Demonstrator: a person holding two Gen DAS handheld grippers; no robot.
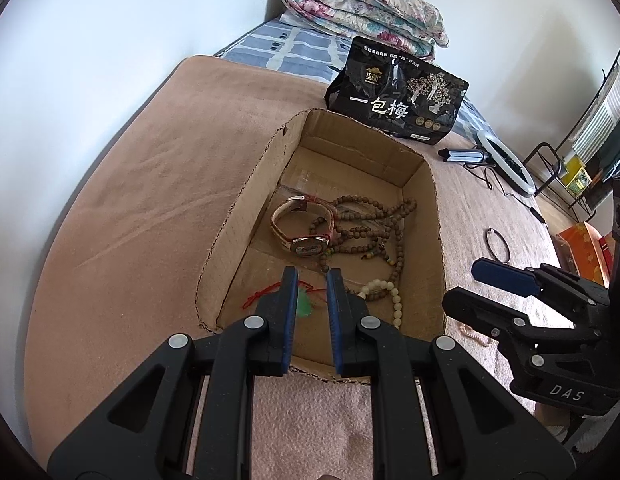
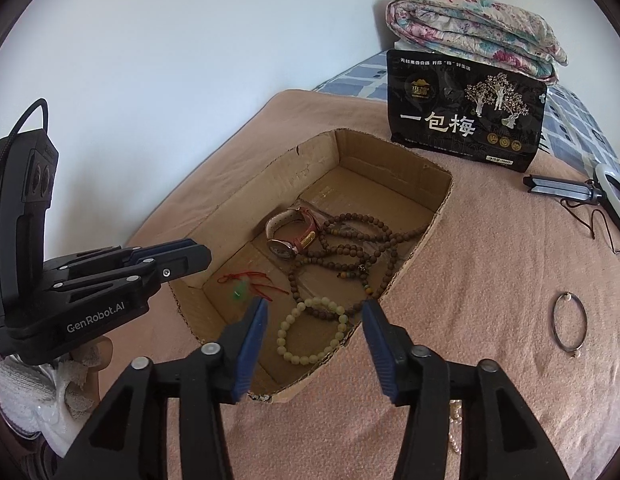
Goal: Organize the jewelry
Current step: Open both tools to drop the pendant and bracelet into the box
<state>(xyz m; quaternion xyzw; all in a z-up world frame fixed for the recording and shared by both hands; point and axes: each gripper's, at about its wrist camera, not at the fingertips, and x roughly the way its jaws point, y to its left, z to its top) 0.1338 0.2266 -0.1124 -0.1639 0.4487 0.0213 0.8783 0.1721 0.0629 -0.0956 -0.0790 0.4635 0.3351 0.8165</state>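
The box (image 2: 393, 168) already holds a watch (image 2: 288, 236) and beads (image 2: 310, 330). The right gripper (image 2: 314, 344) is spread wide and empty. The left gripper (image 1: 311, 312) is nearly shut, holding nothing. The thin ring (image 2: 569, 326) on the blanket (image 2: 489, 280) could slip from the pads.

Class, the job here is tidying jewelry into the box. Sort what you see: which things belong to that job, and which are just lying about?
Part of the job:
cardboard box
watch
brown bead strings
pale bead bracelet
green pendant on red cord
thin bangle on the blanket
pearl strand

Just lying about:
black snack bag
folded quilt
ring light
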